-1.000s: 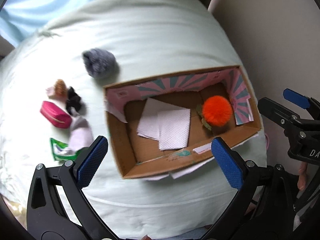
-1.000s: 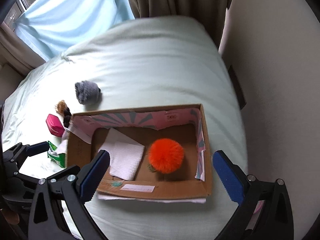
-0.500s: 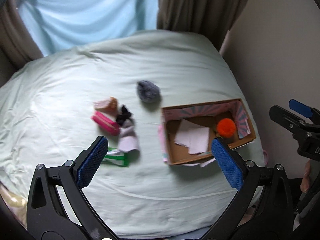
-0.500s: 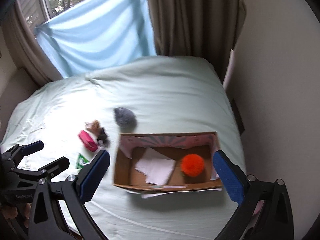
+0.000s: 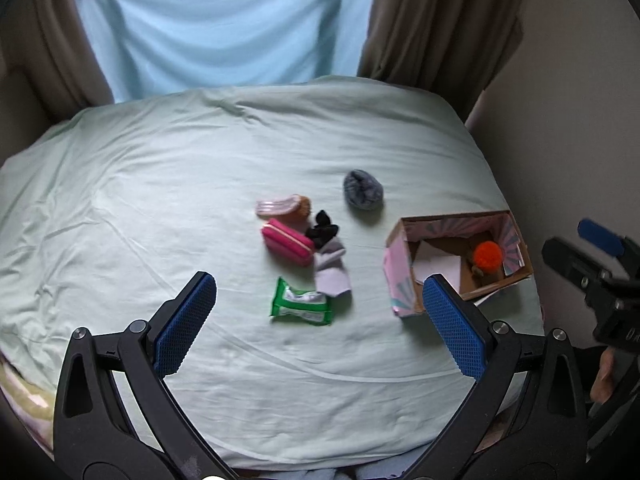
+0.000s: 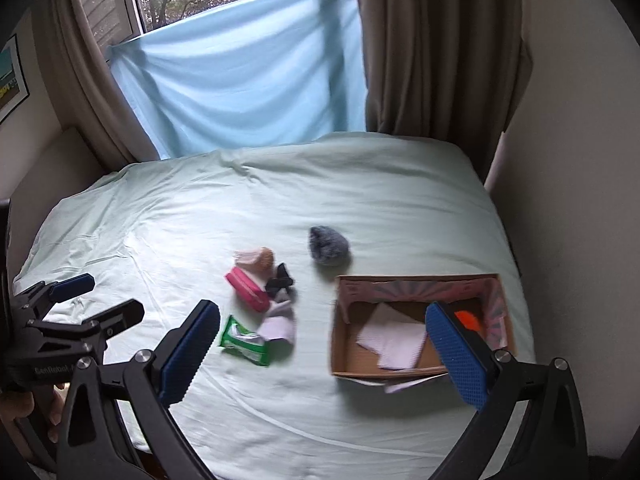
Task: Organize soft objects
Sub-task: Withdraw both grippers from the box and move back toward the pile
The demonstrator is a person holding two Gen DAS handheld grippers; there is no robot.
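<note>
A cardboard box lies at the bed's right side with an orange pompom and white paper inside. A grey fluffy ball sits left of it. Further left lie a pink pouch, a black piece, a tan and pink piece, a lilac cloth and a green packet. My left gripper and right gripper are open, empty, high above the bed.
The pale green bed sheet ends at a wall on the right and a window with a blue sheet and brown curtains at the back. The right gripper shows at the left wrist view's right edge.
Both grippers have pulled back and up from the box, so the whole bed and window now show. The objects on the bed have not moved.
</note>
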